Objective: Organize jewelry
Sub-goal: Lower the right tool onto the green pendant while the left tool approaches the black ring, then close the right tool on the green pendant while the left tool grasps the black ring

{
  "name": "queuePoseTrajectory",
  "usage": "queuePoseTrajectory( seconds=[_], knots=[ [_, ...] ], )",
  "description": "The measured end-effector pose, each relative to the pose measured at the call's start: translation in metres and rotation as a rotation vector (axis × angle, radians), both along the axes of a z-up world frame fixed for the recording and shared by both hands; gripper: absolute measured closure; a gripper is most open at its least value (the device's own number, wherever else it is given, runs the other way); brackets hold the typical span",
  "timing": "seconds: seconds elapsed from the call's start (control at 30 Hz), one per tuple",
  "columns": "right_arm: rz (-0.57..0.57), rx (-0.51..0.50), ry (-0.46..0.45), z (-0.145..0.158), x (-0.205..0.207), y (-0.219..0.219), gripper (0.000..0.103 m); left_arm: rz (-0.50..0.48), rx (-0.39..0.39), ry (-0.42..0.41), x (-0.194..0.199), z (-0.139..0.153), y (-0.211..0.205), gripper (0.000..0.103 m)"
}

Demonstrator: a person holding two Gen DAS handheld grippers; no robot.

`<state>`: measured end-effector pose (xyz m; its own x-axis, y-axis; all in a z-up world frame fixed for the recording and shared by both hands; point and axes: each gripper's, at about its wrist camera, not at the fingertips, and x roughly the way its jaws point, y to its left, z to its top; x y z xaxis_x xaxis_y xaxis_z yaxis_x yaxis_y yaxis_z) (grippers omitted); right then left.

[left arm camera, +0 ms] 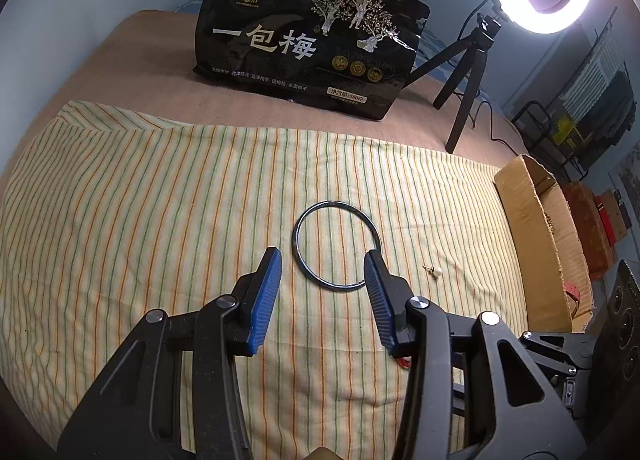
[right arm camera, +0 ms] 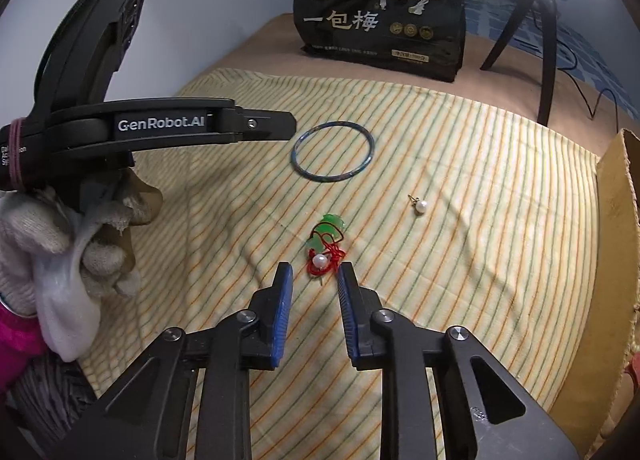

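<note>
Blue ribbed pads line both tools. The left gripper point(left arm camera: 323, 258) hangs over the yellow cloth with thin orange and green stripes point(left arm camera: 160, 188), its jaws spread partway and holding nothing. The thin blue-grey bangle point(left arm camera: 336, 246) lies flat on the cloth just ahead of it; the right-hand pad overlaps the bangle's near edge in the left wrist view, though I cannot tell whether it touches. From the right wrist view this tool shows side-on in a hand in a pale knitted glove point(right arm camera: 60, 236), above the cloth.

The right gripper point(right arm camera: 314, 270) points steeply down with its jaws standing a narrow way apart, nothing pressed between the pads. Just beyond its fingertips lies the green stone pendant on a red knotted cord with a white bead point(right arm camera: 326, 244); the cord's loops reach the tip of the right-hand pad, but the pads do not pinch it.

A small white pearl stud earring point(right arm camera: 421, 206) rests apart to the right, and the brown cardboard box point(right arm camera: 616, 220) sits at the cloth's right edge. A black snack bag with white lettering point(right arm camera: 380, 16) stands at the back.
</note>
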<state>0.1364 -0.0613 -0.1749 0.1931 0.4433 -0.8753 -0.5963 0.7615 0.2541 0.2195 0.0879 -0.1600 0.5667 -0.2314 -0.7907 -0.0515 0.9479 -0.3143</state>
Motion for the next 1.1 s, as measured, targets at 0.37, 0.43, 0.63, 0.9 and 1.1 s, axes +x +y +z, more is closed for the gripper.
queuePoseTrajectory(
  seconds=[0.37, 0.43, 0.63, 0.9, 1.1],
  knots=[
    [0.021, -0.083, -0.028, -0.015, 0.003, 0.014, 0.085, 0.01, -0.038, 0.018, 0.009, -0.008, 0.004, 0.06],
    [0.02, -0.076, -0.033, -0.015, 0.004, 0.015, 0.085, 0.012, -0.046, 0.015, 0.01, -0.007, 0.004, 0.06],
    [0.007, -0.078, -0.028, -0.014, 0.01, 0.021, 0.083, 0.019, -0.064, 0.025, 0.016, -0.009, 0.005, 0.06],
    [-0.028, -0.094, -0.007, -0.024, 0.024, 0.031, 0.082, 0.062, -0.108, 0.059, 0.03, -0.021, 0.015, 0.06],
    [-0.022, -0.102, -0.016, -0.019, 0.023, 0.035, 0.075, 0.067, -0.104, 0.07, 0.037, -0.024, 0.017, 0.059]
  ],
)
